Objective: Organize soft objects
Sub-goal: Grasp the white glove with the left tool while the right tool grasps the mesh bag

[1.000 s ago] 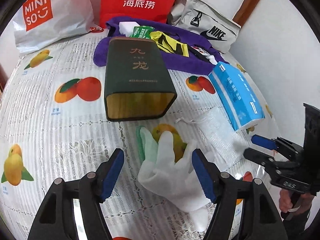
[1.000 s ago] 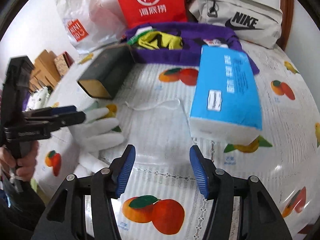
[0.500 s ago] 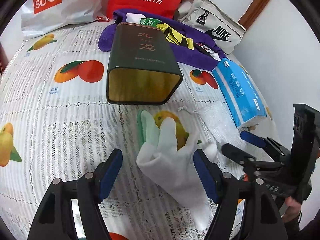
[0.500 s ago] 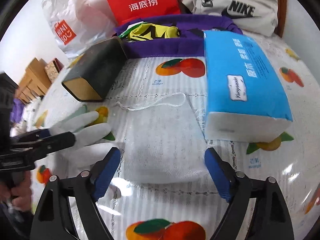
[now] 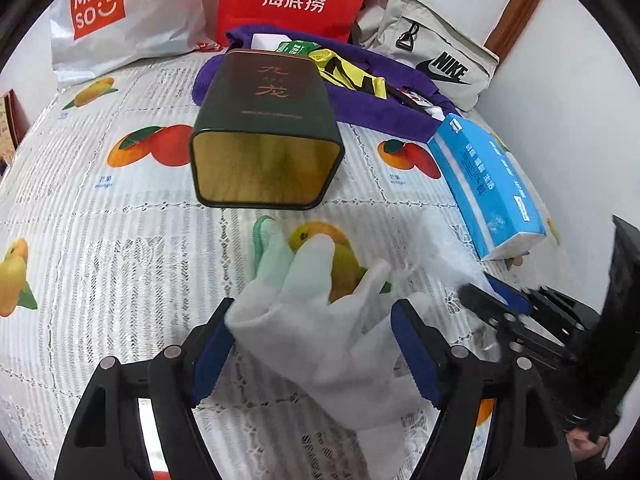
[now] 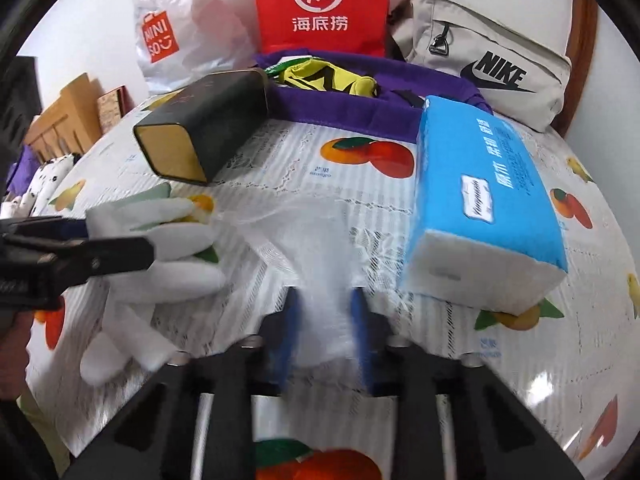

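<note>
Straddling a white glove [image 5: 320,344], the left gripper [image 5: 316,352] is held wide open; the right gripper [image 6: 326,320] is pinched on a mesh bag [image 6: 320,248].

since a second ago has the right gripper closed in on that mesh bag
Yes. The right gripper has advanced toward the blue tissue pack, and its jaws narrowed around the white mesh bag.

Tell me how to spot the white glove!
Find the dark green tin lying on its side on the fruit-print tablecloth. Just in front of its open gold end lies the white glove, between the left gripper fingers. Nothing else there has floppy cloth fingers.
</note>
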### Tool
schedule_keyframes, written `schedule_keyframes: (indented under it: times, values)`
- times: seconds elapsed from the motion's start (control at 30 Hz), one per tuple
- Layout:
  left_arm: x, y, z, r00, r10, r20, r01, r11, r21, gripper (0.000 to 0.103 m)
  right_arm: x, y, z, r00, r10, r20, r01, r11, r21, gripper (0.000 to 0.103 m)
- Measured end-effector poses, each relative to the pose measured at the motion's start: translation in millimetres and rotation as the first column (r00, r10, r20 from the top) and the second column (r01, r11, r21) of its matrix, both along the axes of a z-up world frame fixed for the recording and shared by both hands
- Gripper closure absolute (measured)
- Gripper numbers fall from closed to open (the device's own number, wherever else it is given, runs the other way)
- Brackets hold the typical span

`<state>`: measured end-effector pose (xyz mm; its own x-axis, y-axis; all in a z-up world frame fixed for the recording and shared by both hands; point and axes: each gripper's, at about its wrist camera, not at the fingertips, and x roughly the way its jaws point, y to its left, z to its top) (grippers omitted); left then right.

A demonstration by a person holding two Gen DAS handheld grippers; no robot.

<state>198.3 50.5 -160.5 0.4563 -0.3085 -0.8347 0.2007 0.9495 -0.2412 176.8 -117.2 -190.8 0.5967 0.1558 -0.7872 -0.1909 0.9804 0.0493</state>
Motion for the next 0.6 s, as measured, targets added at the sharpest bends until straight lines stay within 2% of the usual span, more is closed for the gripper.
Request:
schedule_keyframes:
  times: [0.03, 0.13, 0.3, 0.43, 0.5, 0.57, 0.6]
  values:
    - [-1.0, -3.4, -0.6, 1.0, 0.003, 0.01, -0.003, 1.0, 0.019, 0.027, -2.6, -3.4, 0.6, 1.0, 0.005, -0.007, -0.004, 1.0, 0.02, 0.09]
    - [-4.9, -13.3, -3.3, 0.999, 0.004, 0.04, -0.007, 0.997, 0.078, 0.026, -14.4, -15.9, 1.4, 0.999, 0.015, -0.03, -0.013, 0.997, 0.072, 0.092]
    - [-11.3, -25.3, -6.5, 0.997, 0.012, 0.072, -0.023, 0.987, 0.162, 0.026, -42.1, -32.6, 3.7, 0.999, 0.021, -0.031, -0.02, 0.999, 0.033, 0.093]
    - [-19.1, -29.5, -7.4, 0.994, 0.02, 0.104, -0.039, 0.982, 0.185, 0.026, -54.5, -53.0, 4.3, 0.999, -0.011, -0.036, 0.012, 0.999, 0.038, 0.093]
    - [-22.1, -31.4, -7.3, 0.993, 0.017, 0.12, -0.04, 0.981, 0.192, 0.033, -57.8, -61.3, 3.5, 0.999, -0.03, -0.036, 0.031, 0.999, 0.04, 0.093]
    - [-24.7, -32.4, -4.6, 0.992, 0.011, 0.124, -0.032, 0.985, 0.171, 0.053, -59.2, -65.8, 2.9, 0.999, -0.034, -0.033, 0.036, 0.998, 0.048, 0.093]
    - [-24.9, -31.3, -3.2, 0.992, 0.019, 0.121, -0.038, 0.987, 0.155, 0.057, -58.8, -67.4, 2.2, 0.999, -0.036, -0.034, 0.038, 0.998, 0.051, 0.093]
